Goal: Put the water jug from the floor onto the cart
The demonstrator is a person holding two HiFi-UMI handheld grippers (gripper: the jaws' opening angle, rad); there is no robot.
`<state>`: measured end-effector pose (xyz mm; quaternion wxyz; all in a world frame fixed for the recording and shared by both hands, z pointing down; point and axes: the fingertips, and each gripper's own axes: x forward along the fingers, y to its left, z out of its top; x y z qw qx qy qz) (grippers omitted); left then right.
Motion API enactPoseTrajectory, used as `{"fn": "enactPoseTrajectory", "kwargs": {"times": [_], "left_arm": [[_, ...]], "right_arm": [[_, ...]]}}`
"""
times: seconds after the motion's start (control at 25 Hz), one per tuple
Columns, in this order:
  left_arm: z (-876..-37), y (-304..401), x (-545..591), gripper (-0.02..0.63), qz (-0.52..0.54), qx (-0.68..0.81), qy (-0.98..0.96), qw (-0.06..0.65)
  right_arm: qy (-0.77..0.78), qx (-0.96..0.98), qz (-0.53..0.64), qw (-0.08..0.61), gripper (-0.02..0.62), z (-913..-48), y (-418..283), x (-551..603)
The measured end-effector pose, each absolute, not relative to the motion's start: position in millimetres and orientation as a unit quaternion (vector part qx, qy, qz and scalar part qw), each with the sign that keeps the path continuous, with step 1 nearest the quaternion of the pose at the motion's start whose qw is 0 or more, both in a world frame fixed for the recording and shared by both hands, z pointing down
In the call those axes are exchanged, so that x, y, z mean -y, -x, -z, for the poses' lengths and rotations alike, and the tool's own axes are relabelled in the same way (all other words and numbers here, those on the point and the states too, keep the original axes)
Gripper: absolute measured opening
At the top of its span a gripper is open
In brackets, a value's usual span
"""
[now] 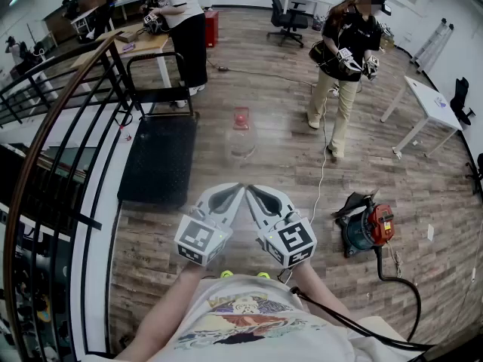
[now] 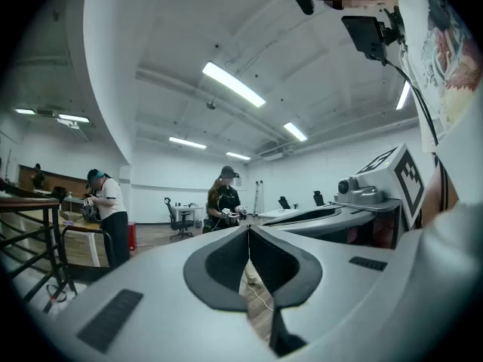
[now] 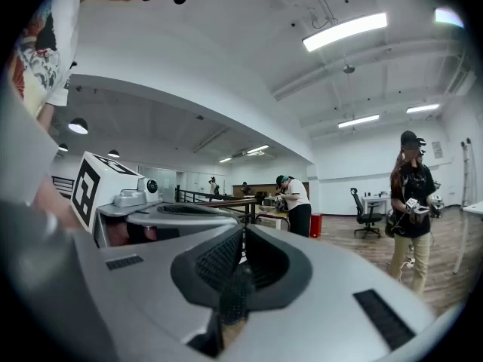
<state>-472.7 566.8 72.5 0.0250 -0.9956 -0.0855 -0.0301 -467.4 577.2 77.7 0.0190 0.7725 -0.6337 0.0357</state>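
The left gripper (image 1: 238, 188) and right gripper (image 1: 250, 190), 2 empty tools pressed shut, are held level side by side, since the clear red-capped plastic water jug (image 1: 240, 133) stands ahead, unreached, on the wooden floor (image 1: 302, 194) beside what looks like the black flat cart (image 1: 158, 161).

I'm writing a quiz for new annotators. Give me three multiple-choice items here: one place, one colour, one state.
1. Where is the water jug? A on the floor beside the cart; B on the cart; C between a gripper's jaws.
2. What colour is the jug's cap? A blue; B red; C white.
3. How are the left gripper and right gripper? A wide open; B shut on the jug; C shut, empty.
Answers: 1 A, it stands on the floor, apart from the cart. 2 B, the cap shows red. 3 C, each gripper view shows jaws together with nothing between.
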Motion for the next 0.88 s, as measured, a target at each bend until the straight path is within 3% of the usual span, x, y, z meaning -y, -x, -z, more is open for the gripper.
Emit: {"fn": "enactPoseTrajectory", "kwargs": {"times": [0.88], "left_arm": [[-79, 484, -555, 0.012, 0.033, 0.079, 0.996, 0.013]], "right_arm": [[-0.779, 0.624, -0.058, 0.011, 0.031, -84, 475, -564]]}}
